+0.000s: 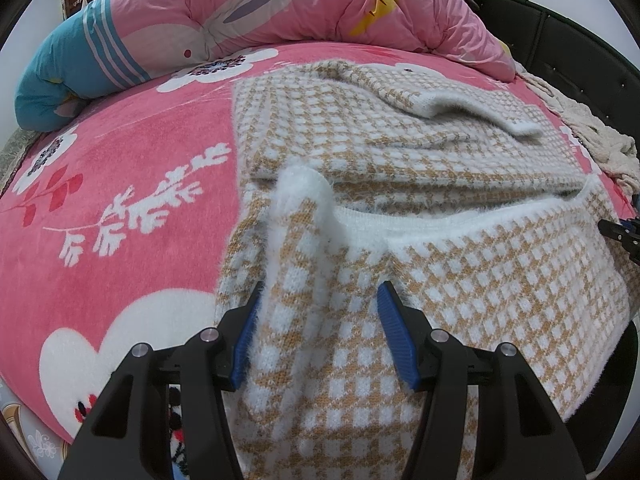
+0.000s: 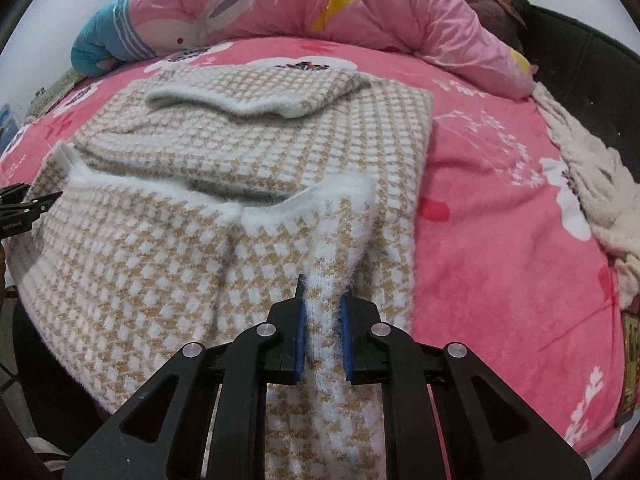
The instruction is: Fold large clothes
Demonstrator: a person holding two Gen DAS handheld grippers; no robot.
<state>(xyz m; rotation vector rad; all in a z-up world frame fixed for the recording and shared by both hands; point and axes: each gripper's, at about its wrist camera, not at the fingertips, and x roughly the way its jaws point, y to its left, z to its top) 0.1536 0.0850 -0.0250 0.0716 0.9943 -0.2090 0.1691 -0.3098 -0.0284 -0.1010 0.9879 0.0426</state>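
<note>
A fuzzy tan-and-white checked sweater (image 1: 400,152) lies on the pink bed, sleeves folded across its far half. It also shows in the right wrist view (image 2: 256,148). My left gripper (image 1: 320,292) is open, its blue pads (image 1: 394,320) on either side of the sweater's near left edge, which is raised into a white fuzzy peak. My right gripper (image 2: 322,296) is shut on a bunched fold of the near right edge. The right gripper's tip shows at the far right of the left wrist view (image 1: 620,232).
A pink floral blanket (image 1: 120,184) covers the bed. A rolled pink and blue quilt (image 2: 280,4) lies along the far side. A cream fleece throw (image 2: 592,184) lies at the right, by the black headboard (image 2: 592,64).
</note>
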